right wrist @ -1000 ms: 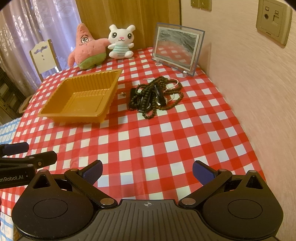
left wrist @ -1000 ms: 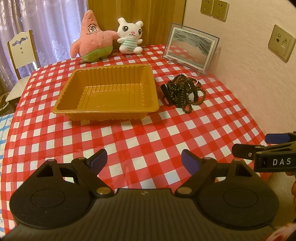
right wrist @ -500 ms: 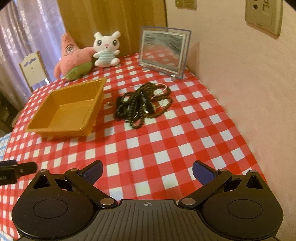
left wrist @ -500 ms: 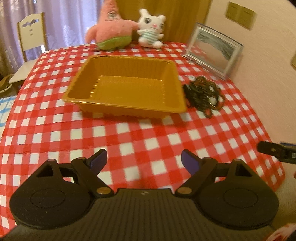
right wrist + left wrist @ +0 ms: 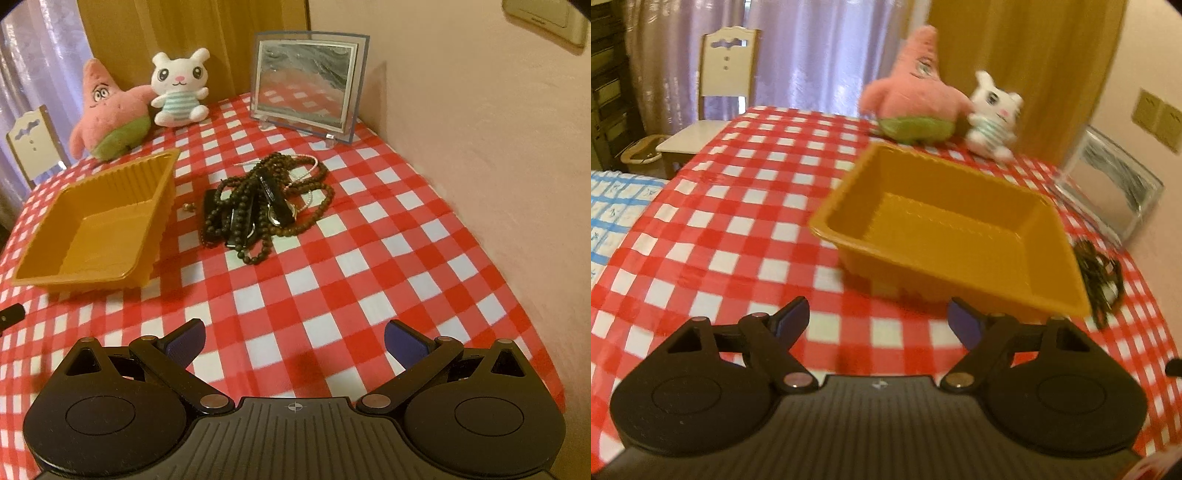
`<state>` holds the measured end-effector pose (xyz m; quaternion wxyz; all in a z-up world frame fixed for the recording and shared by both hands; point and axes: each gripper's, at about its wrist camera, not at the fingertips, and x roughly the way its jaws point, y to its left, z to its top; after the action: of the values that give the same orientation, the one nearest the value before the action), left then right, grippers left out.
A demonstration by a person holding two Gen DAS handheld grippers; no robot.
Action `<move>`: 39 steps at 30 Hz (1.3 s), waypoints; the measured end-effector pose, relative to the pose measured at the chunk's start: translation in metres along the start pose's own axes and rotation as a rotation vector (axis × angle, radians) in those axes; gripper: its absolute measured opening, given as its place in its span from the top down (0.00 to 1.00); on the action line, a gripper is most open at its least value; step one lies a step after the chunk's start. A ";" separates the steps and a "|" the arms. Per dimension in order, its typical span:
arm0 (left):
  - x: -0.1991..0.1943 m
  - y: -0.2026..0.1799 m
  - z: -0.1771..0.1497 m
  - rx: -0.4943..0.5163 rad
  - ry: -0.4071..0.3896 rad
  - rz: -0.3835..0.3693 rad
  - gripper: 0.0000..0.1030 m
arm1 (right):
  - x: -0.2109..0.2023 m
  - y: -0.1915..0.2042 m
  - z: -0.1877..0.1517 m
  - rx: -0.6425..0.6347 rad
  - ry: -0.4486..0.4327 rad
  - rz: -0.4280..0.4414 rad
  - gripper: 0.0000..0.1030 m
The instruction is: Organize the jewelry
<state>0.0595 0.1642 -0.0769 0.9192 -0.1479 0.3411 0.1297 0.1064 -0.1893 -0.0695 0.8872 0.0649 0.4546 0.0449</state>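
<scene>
Table [image 5: 332, 280] w/ red-white check cloth, against a pink wall; pink plush [image 5: 107, 110], white bunny [image 5: 181, 88] and a frame [image 5: 306, 81] at the far edge. Jewelry [image 5: 264, 203], a tangle of dark beads, lies on the cloth just right of the empty tray [image 5: 92, 229], not touching it. Left tongs [image 5: 879, 321] wide but closing, nothing btwn, near the tray's front rim; right tongs [image 5: 293, 341] wide, empty, over bare cloth.

Before you: a red-and-white checked tablecloth [image 5: 332, 258], an orange-yellow tray [image 5: 92, 236], dark brown beads [image 5: 258, 206], a pink star plush [image 5: 107, 110] and a white bunny [image 5: 179, 92] striped in mint.
</scene>
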 end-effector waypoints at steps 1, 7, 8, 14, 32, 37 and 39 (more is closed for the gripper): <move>0.005 0.004 0.002 -0.016 -0.009 0.001 0.24 | 0.004 0.002 0.002 0.001 -0.001 -0.005 0.00; 0.033 0.025 0.017 -0.106 -0.075 -0.028 0.25 | 0.026 0.015 0.016 0.015 0.008 -0.032 0.00; 0.038 0.027 0.019 -0.111 -0.078 -0.032 0.25 | 0.028 0.017 0.018 0.016 0.009 -0.034 0.00; 0.068 0.038 0.024 -0.162 -0.089 -0.054 0.37 | 0.041 0.030 0.021 0.002 0.032 -0.051 0.00; 0.100 0.034 0.030 -0.101 -0.140 -0.049 0.76 | 0.049 0.036 0.010 0.024 0.089 -0.124 0.00; 0.103 0.036 0.035 -0.094 -0.168 -0.052 0.82 | 0.045 0.038 0.004 0.023 0.094 -0.136 0.00; 0.100 0.035 0.037 -0.089 -0.201 -0.037 0.84 | 0.043 0.038 0.001 0.023 0.091 -0.142 0.00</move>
<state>0.1423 0.2236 -0.1232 0.9435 -0.1810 0.2386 0.1418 0.1318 -0.1456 -0.0975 0.8659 0.0403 0.4982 -0.0205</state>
